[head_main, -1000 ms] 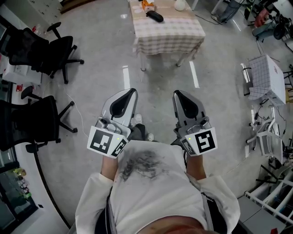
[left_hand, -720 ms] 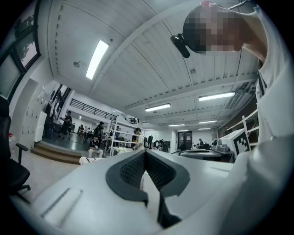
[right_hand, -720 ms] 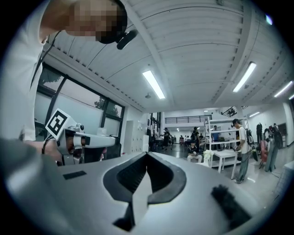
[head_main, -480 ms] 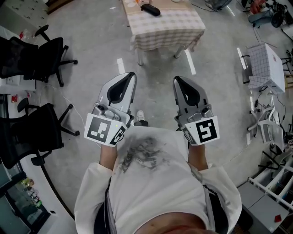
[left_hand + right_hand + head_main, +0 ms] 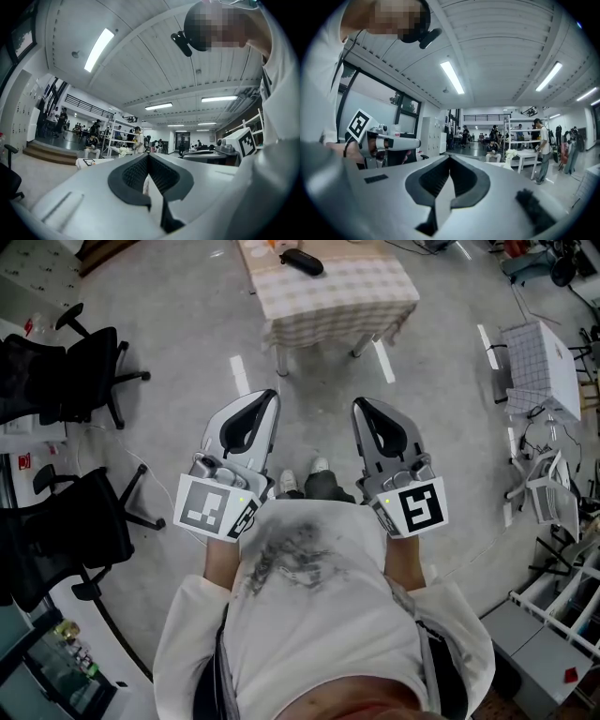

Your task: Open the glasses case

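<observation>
1. The left gripper (image 5: 268,399) is held level in front of the person's chest. Its jaws are together with nothing between them, and in the left gripper view the ribbed pads (image 5: 135,172) meet at the tip.
2. The right gripper (image 5: 360,405) is level beside it, a gap apart. Its jaws are closed too and empty, and in its own view the pads (image 5: 461,177) touch along their front edge.
3. The case (image 5: 302,261) is dark and oblong. It lies on the table (image 5: 337,296) at the top of the head view, well apart from both grippers.
4. The table wears a checked cloth and stands on a grey floor (image 5: 187,352). Pale tape strips lie on the floor near its legs.
5. Two black chairs (image 5: 70,371) stand at the left, and a white box (image 5: 542,362) is at the right.
6. The person's shoes (image 5: 306,482) show between the two grippers.
7. Both gripper views look out across a large hall with strip lights — people and shelving stand in the distance.
</observation>
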`<state>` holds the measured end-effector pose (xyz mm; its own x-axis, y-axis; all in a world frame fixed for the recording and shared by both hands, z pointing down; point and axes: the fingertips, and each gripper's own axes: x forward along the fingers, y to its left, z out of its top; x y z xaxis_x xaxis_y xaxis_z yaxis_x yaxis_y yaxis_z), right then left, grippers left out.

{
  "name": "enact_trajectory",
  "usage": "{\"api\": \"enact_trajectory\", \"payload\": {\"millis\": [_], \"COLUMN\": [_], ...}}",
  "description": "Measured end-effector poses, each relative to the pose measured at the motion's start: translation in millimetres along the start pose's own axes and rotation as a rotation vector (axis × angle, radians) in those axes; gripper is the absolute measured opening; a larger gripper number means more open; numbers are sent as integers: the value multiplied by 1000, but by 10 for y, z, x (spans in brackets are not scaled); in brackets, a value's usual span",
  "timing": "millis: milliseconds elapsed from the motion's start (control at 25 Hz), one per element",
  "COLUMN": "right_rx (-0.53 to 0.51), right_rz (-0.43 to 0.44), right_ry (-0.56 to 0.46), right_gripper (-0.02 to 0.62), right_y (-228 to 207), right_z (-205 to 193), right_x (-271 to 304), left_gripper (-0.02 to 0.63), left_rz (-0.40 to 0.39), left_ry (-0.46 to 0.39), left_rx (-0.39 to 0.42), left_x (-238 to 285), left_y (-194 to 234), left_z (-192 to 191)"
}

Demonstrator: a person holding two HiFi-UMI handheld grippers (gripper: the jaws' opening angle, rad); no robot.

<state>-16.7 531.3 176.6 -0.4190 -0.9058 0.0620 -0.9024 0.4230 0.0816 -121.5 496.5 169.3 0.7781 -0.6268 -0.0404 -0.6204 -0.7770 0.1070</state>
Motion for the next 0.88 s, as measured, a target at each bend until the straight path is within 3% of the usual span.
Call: {"api": "enact_trajectory", "payload": {"millis": [880], "right_rx": [16], "right_rz": [146], "right_ry": [-7], "right_gripper": [15], "right_y": [-1567], "right_z": [-157], "right_x": [1339], "left_gripper": [8], "left_rz": [106], "left_ry": [48], "left_rx": [17], "left_x": [1791], "left_y": [779], "left_z": [-109]}}
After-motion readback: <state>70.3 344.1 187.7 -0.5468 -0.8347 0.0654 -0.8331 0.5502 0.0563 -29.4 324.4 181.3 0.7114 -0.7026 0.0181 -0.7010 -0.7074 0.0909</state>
